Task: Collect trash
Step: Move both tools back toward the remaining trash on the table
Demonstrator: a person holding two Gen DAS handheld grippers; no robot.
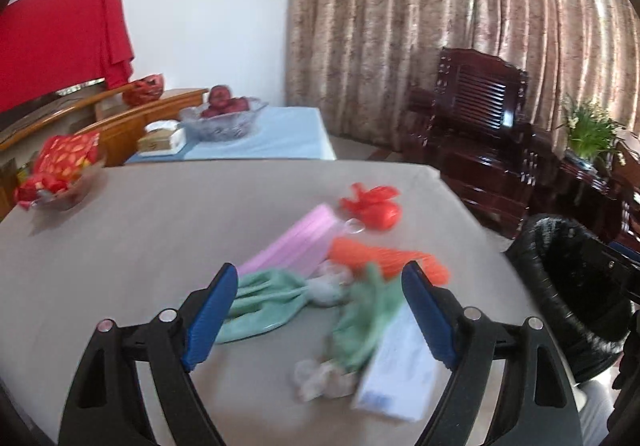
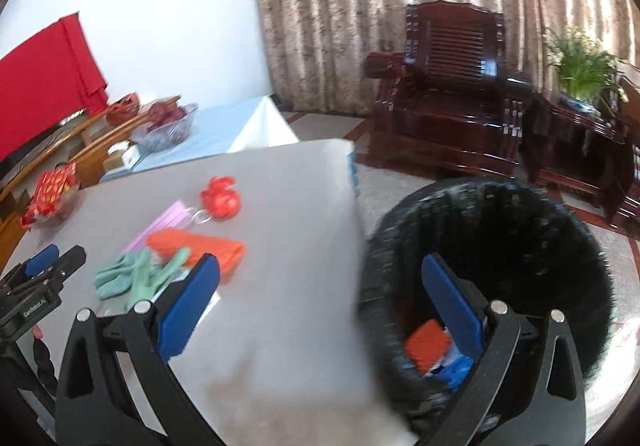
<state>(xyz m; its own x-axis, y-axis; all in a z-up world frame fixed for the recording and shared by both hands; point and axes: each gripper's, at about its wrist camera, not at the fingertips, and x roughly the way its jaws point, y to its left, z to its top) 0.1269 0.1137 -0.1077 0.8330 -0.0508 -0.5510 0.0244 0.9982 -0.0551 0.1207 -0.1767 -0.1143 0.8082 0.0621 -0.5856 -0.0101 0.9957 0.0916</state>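
On the grey table lie green gloves, a white paper packet, crumpled tissue, an orange cloth, a pink mask pack and a red plastic bag. My left gripper is open and empty above the gloves. My right gripper is open and empty, straddling the table's right edge and the black-lined trash bin. The bin holds an orange item and blue scraps. The left gripper also shows in the right wrist view.
A bowl of red snack packs sits at the table's far left. A second table with a blue cloth holds a glass fruit bowl and a tissue box. A dark wooden armchair and a potted plant stand by the curtain.
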